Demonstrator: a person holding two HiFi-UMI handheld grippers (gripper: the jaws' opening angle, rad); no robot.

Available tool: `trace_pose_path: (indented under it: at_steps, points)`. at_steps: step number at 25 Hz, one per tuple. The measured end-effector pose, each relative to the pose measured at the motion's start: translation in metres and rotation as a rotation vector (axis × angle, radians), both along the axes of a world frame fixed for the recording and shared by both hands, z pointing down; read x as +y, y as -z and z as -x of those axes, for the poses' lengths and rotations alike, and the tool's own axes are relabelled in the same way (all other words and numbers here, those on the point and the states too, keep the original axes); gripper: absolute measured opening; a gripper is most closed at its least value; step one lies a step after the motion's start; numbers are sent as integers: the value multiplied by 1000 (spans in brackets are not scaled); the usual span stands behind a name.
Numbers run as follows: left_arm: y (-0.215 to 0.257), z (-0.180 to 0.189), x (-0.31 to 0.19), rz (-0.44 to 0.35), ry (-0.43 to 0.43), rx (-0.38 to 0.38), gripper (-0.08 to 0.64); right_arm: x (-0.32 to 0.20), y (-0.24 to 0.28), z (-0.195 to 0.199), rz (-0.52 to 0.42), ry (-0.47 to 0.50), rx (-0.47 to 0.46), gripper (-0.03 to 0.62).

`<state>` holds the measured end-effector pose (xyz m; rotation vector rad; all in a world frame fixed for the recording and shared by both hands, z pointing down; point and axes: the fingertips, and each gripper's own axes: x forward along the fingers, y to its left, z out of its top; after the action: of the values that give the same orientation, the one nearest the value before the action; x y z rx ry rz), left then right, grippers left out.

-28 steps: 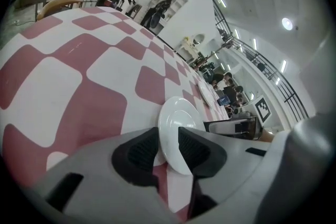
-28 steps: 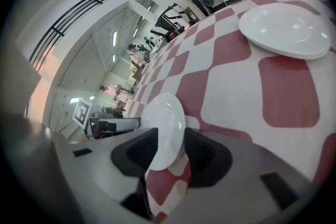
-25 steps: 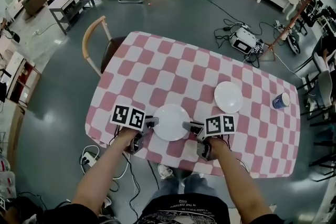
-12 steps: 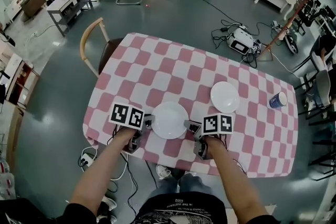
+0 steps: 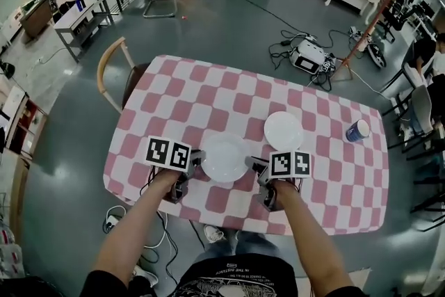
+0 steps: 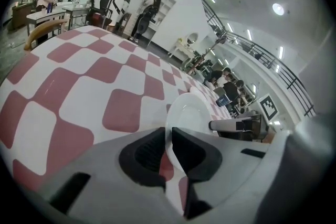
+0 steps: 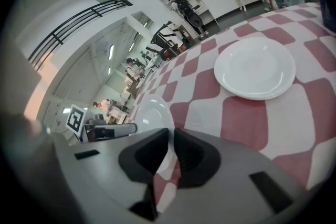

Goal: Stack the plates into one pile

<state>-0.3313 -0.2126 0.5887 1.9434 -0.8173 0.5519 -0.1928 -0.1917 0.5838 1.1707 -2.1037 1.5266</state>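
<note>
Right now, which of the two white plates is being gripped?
The nearer plate: the left gripper and right gripper have just closed on its opposite rims. The farther plate lies untouched, toward the blue cup.

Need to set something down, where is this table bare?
Bare: far-left half of the tablecloth, between chair and second plate; also the near-right corner, short of the cup. Crowded: near edge, where left gripper and right gripper grip the near plate.

The checked table [image 5: 208, 90] bears a white plate [image 5: 283, 130] and seemingly a cup [image 5: 357, 129]
</note>
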Motion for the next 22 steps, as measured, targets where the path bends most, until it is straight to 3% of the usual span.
trace_pose_path:
  at_steps: [22]
  points:
    - [21, -156, -58, -26, -87, 35, 41, -46, 18, -155, -45, -133, -24, 41]
